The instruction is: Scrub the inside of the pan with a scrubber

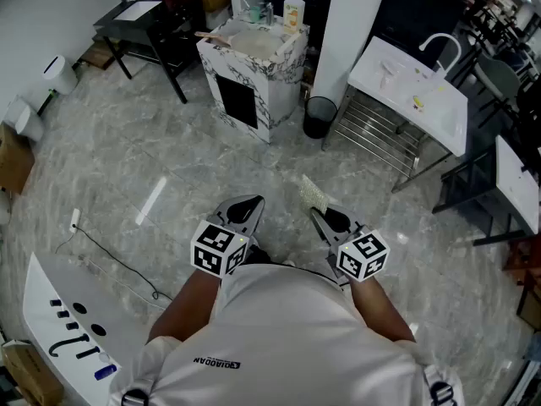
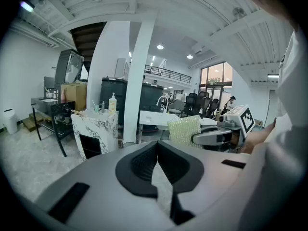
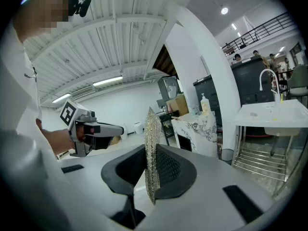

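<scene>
As we look down in the head view, we hold both tools out in front over the grey floor (image 1: 127,167). The left gripper (image 1: 248,203) has its jaws together and carries nothing. The right gripper (image 1: 321,216) is clamped on the scrubber (image 1: 313,192), a pale mesh sheet sticking out past its tips. The two grippers are near each other, not touching. Ahead is a marble-pattern stand (image 1: 279,66) with a soap bottle (image 1: 293,11) at its far right corner. A black bin (image 1: 319,117) sits on the floor between that stand and a white sink table (image 1: 439,112).

Left gripper view: we see the left gripper (image 2: 157,144) with its tips meeting and nothing between the pads. At right is the right gripper (image 2: 198,137) side-on, with the scrubber (image 2: 184,130) flat-on at its front end. The marble-pattern stand (image 2: 96,126) is left of centre, soap bottle (image 2: 112,102) on top.

Right gripper view: the right gripper (image 3: 150,147) is closed on the scrubber (image 3: 152,124). We hold it edge-on and upright, lower part pinched between the pads, upper part standing clear above them. The left gripper (image 3: 120,130) is at left, shut. The marble-pattern stand (image 3: 199,129) is behind the scrubber, and the white sink table (image 3: 272,115) is at the right edge.
</scene>
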The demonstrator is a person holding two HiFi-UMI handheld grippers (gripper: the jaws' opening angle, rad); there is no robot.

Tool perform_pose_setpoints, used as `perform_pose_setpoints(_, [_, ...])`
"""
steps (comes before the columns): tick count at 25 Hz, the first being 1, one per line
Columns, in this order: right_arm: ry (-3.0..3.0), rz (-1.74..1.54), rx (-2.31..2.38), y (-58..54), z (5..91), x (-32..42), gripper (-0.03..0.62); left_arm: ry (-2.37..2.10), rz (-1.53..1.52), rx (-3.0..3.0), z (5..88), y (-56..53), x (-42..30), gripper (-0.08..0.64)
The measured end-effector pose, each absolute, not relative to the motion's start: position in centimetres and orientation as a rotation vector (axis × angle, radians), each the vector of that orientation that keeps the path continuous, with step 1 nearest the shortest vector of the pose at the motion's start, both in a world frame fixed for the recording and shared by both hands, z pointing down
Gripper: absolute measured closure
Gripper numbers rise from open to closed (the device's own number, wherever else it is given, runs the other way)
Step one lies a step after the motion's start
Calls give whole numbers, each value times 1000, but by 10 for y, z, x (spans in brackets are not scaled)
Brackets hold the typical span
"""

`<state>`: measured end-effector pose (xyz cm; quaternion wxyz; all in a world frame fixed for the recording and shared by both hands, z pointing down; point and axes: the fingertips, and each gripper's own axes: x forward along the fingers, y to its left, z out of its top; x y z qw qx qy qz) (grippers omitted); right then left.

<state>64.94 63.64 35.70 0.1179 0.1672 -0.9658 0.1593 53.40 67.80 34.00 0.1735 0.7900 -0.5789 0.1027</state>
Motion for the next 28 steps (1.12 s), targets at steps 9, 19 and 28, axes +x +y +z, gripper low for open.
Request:
perform_pose_setpoints(9, [-2828, 467, 476, 635, 361, 657, 520, -1655, 303, 2237, 341, 674, 541, 545])
perform_pose_setpoints(19, [-2879, 632, 440, 635, 356, 665, 518, -1650, 326, 2237, 342, 674, 551, 545])
perform_pose_setpoints(28, [-2865, 660, 402, 622, 362, 655, 515, -1638, 373, 2212, 354, 661, 538, 545])
